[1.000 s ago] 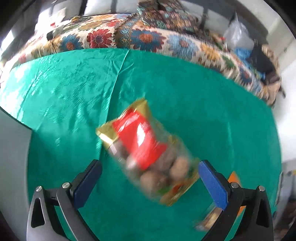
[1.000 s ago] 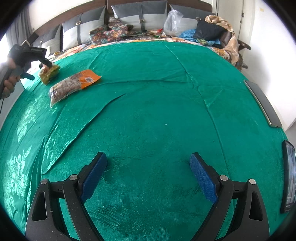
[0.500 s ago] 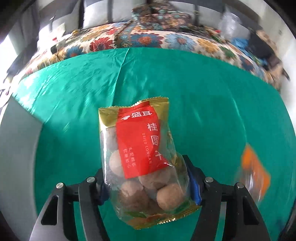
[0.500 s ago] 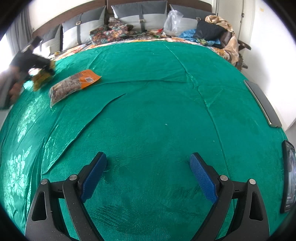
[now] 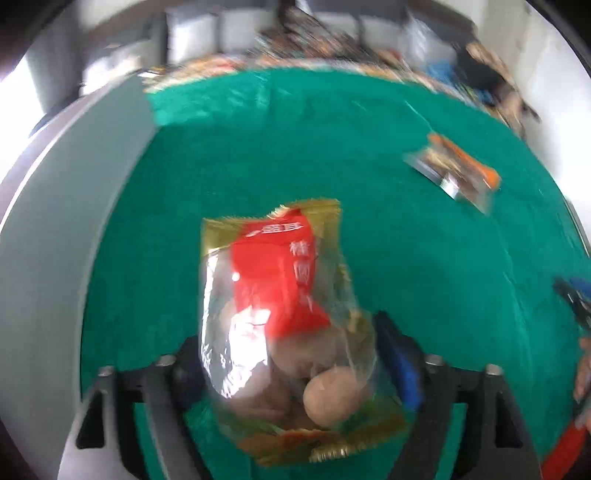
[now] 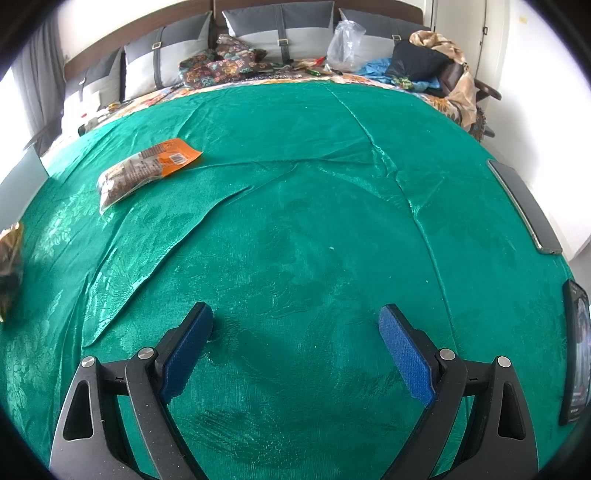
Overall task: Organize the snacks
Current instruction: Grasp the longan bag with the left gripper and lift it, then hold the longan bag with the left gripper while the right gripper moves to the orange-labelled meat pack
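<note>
A clear bag of dried longans [image 5: 280,317] with a red label and gold edges stands between the fingers of my left gripper [image 5: 288,343]. The jaws are opening, and the bag still rests against both pads, above the green bedspread [image 5: 406,277]. This view is motion-blurred. The right wrist view catches the same bag [image 6: 9,258] at its far left edge. An orange-and-clear snack packet [image 5: 458,170] [image 6: 147,170] lies flat on the spread, apart from both grippers. My right gripper [image 6: 295,314] hangs open low over the spread with nothing between its blue pads [image 6: 406,354].
The grey side of the bed [image 5: 55,258] runs along the left. Pillows [image 6: 280,33], a floral blanket [image 6: 221,70], a plastic bag [image 6: 345,44] and clothes [image 6: 424,62] crowd the headboard end. A phone [image 6: 576,350] and a dark bar [image 6: 524,206] lie at the right edge.
My left gripper closed on the longan bag and carried it away from the orange packet, toward the bed's left side. Its jaws now stand wider than half a second ago. The right gripper stayed still.
</note>
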The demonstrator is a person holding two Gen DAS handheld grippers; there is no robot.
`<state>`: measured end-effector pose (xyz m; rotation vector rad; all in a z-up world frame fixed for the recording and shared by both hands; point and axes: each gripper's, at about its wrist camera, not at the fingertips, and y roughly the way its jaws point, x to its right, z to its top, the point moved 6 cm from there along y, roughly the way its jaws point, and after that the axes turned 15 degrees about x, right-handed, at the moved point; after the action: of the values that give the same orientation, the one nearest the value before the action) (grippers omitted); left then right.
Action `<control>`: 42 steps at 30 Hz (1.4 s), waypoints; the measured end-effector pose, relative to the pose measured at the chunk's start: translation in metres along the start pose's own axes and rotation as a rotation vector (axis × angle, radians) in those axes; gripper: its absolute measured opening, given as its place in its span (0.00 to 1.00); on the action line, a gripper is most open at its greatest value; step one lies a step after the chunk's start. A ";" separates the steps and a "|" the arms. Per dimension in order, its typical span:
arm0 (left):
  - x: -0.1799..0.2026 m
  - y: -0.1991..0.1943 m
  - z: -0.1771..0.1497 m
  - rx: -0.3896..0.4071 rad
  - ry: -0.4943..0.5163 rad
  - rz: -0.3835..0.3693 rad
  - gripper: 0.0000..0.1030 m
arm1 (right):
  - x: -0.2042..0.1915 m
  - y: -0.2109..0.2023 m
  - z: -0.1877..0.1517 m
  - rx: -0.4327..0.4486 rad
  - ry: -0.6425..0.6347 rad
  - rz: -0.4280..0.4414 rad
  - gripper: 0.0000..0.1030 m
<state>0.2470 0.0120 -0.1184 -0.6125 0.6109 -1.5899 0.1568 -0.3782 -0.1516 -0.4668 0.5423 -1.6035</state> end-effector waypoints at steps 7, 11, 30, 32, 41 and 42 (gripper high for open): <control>-0.019 0.003 -0.011 0.074 -0.042 0.081 1.00 | 0.000 0.000 0.000 0.000 0.000 0.001 0.91; -0.019 0.001 -0.013 0.074 -0.040 0.078 1.00 | 0.000 -0.001 0.000 0.001 -0.002 0.001 0.91; -0.015 0.002 -0.010 0.077 -0.041 0.076 1.00 | -0.035 0.026 0.044 -0.183 0.268 0.067 0.89; -0.014 0.001 -0.010 0.077 -0.041 0.076 1.00 | -0.055 0.043 0.067 -0.213 0.381 0.079 0.89; -0.014 0.001 -0.010 0.077 -0.041 0.076 1.00 | -0.129 0.118 0.114 -0.290 0.549 -0.094 0.89; -0.014 0.001 -0.010 0.077 -0.041 0.076 1.00 | -0.136 0.126 0.113 -0.299 0.530 -0.115 0.89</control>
<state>0.2421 0.0264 -0.1272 -0.5570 0.5337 -1.5188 0.3376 -0.2598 -0.1335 -0.2910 1.1842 -1.7687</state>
